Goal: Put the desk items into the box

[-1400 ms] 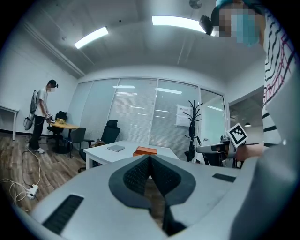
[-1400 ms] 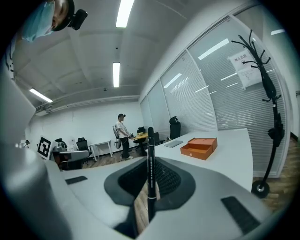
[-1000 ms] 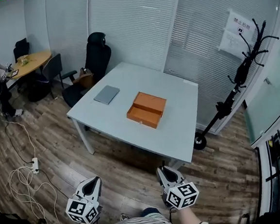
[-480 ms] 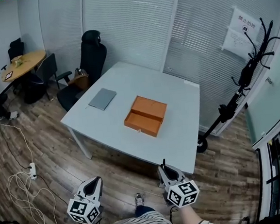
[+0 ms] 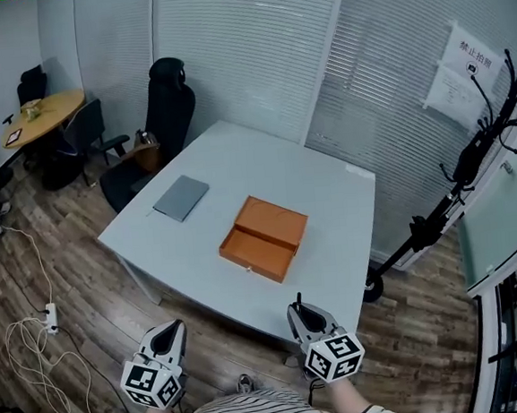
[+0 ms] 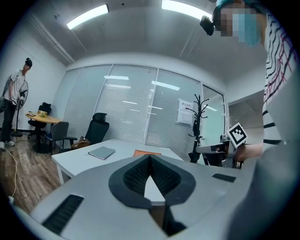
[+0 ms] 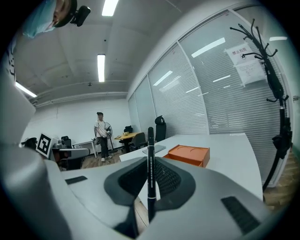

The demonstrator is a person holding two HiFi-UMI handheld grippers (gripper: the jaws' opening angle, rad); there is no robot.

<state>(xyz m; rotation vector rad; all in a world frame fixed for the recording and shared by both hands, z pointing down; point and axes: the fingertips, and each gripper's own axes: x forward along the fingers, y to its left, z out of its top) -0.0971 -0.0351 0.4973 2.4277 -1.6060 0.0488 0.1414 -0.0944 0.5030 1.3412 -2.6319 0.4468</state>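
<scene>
An open orange box (image 5: 263, 238) lies in the middle of the white table (image 5: 333, 239), with a grey notebook (image 5: 181, 198) to its left. Both grippers hang low in front of the table's near edge, apart from it. My right gripper (image 5: 299, 314) is shut on a black pen (image 7: 150, 168), which stands upright between the jaws. In the right gripper view, the orange box (image 7: 189, 154) and the notebook (image 7: 154, 148) show beyond the pen. My left gripper (image 5: 169, 337) is shut, its tips meeting with nothing between them (image 6: 150, 159).
A black office chair (image 5: 167, 101) stands at the table's far left corner. A coat rack (image 5: 478, 150) is on the right by the glass wall. Cables and a power strip (image 5: 26, 329) lie on the wooden floor at left. A person (image 7: 101, 136) stands by a round table (image 5: 44, 116).
The view has moved closer to the table, whose near edge now lies just ahead of the grippers. Both grippers keep their pose, and the pen stays in the right one.
</scene>
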